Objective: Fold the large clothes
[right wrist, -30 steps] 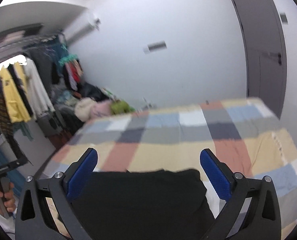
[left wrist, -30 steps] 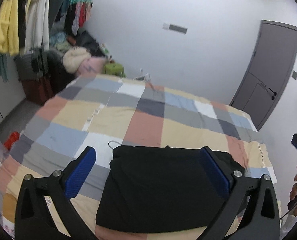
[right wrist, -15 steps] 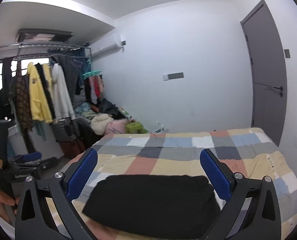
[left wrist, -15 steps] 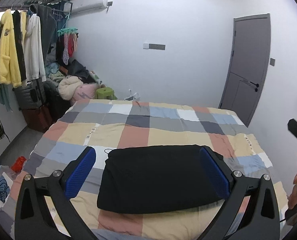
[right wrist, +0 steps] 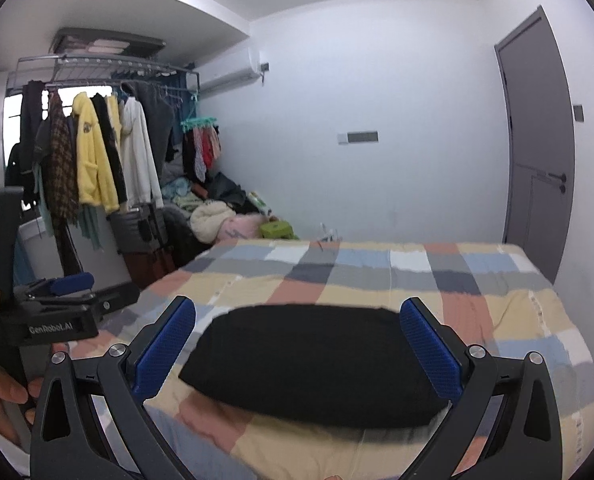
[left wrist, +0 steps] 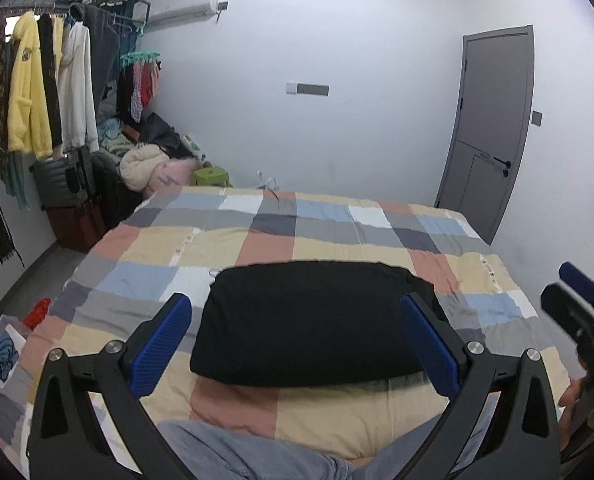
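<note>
A black garment (left wrist: 309, 320) lies folded into a flat rectangle on the near part of the bed's checked quilt (left wrist: 281, 240); it also shows in the right wrist view (right wrist: 317, 356). My left gripper (left wrist: 297, 344) is open and empty, held back above the bed's near edge. My right gripper (right wrist: 297, 348) is open and empty too, also raised clear of the garment. The right gripper also shows at the right edge of the left wrist view (left wrist: 581, 308), and the left gripper at the left edge of the right wrist view (right wrist: 61, 304).
A clothes rack with hanging coats (left wrist: 45, 88) and a pile of clothes (left wrist: 149, 160) stand at the left wall. A grey door (left wrist: 493, 128) is at the right. A grey-blue cloth (left wrist: 257, 456) lies at the bed's near edge.
Both grippers have drawn back and up from the folded black garment, so it looks smaller and more of the room shows. The garment has stayed put.
</note>
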A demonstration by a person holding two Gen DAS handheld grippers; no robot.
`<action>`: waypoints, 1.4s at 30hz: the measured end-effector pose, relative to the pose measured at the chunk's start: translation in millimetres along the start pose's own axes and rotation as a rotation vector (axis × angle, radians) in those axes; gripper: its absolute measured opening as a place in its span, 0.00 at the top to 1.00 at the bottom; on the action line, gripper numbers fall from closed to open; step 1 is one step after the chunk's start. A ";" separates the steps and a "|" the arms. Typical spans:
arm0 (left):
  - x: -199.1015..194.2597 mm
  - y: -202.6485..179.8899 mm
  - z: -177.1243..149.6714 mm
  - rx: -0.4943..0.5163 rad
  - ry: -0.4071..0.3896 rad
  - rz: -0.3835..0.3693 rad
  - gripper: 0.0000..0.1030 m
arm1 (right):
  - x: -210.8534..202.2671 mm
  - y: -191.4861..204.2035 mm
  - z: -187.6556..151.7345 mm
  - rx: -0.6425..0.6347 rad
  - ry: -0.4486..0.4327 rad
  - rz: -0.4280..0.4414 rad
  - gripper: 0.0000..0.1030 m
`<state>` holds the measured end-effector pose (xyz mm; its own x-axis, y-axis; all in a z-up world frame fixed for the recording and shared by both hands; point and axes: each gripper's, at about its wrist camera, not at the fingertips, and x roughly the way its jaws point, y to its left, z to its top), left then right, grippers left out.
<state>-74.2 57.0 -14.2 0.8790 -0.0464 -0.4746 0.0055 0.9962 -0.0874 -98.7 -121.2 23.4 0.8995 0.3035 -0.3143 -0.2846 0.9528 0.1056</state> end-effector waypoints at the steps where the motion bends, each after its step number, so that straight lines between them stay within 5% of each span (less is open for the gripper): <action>1: 2.3 -0.3 -4.6 0.000 0.007 -0.005 0.00 | 0.7 0.5 -4.9 0.003 0.013 -0.004 0.00; 21: 40.2 -6.8 -66.9 -0.008 0.076 -0.020 0.00 | 27.5 -12.2 -84.2 0.048 0.105 -0.045 0.00; 42: 42.7 -13.2 -70.9 0.038 0.087 0.022 0.00 | 22.4 -22.3 -86.6 0.066 0.110 -0.089 0.00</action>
<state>-70.5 36.6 -95.4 0.8343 -0.0287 -0.5506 0.0058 0.9990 -0.0434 -101.0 -135.2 -67.6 0.8777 0.2196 -0.4260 -0.1794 0.9748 0.1328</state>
